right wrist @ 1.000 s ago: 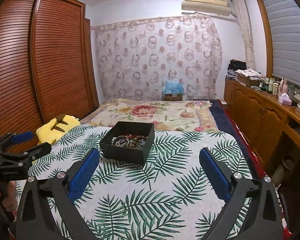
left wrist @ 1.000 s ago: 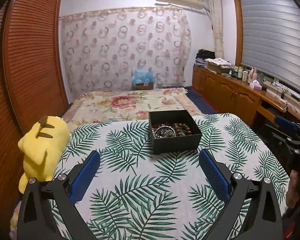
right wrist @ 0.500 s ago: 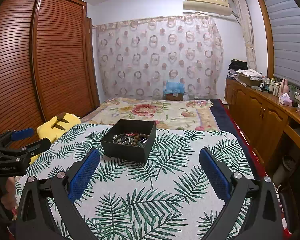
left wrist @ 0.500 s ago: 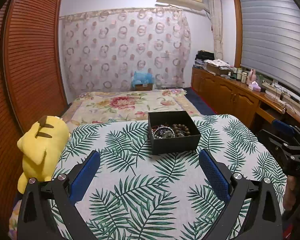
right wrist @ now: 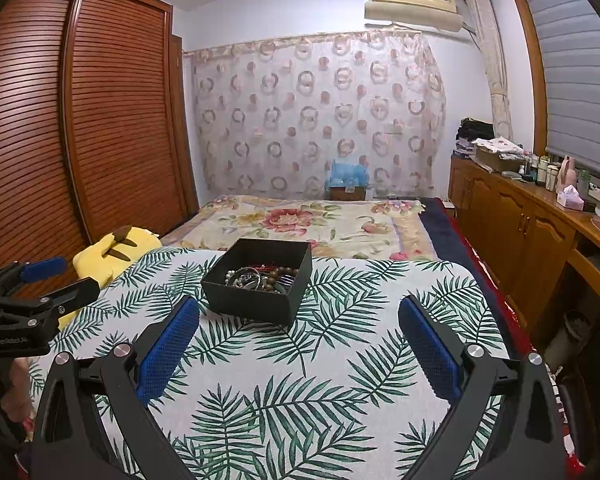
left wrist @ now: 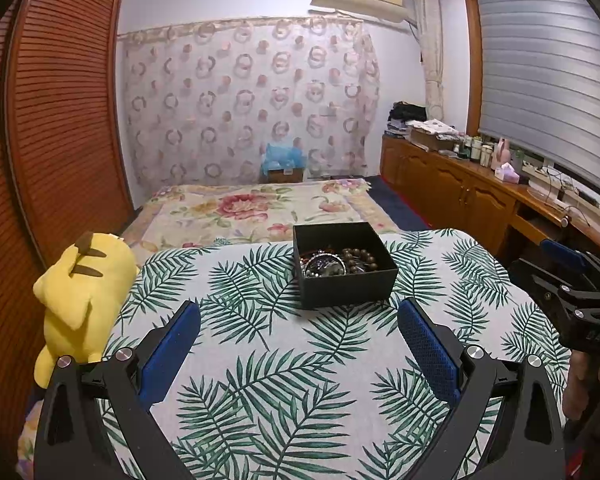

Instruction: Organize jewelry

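A black open box (left wrist: 346, 288) stands on the palm-leaf cloth and holds a heap of jewelry (left wrist: 340, 262): brown bead bracelets and silvery pieces. It also shows in the right wrist view (right wrist: 256, 300) with the jewelry (right wrist: 260, 276) inside. My left gripper (left wrist: 298, 320) is open and empty, a short way in front of the box. My right gripper (right wrist: 298, 318) is open and empty, in front and to the right of the box. Each gripper shows at the edge of the other's view: the right one (left wrist: 572, 276), the left one (right wrist: 40, 284).
A yellow plush toy (left wrist: 80, 292) lies at the cloth's left edge. The leaf-print table cloth (left wrist: 260, 380) ends just behind the box, with a floral bed (left wrist: 252, 208) beyond. Wooden cabinets (right wrist: 532, 232) run along the right; a slatted wardrobe (right wrist: 80, 120) stands left.
Both grippers have drifted slightly back and up from the box; the box looks a bit farther and lower in both views. Jaws stay open, nothing was gripped.
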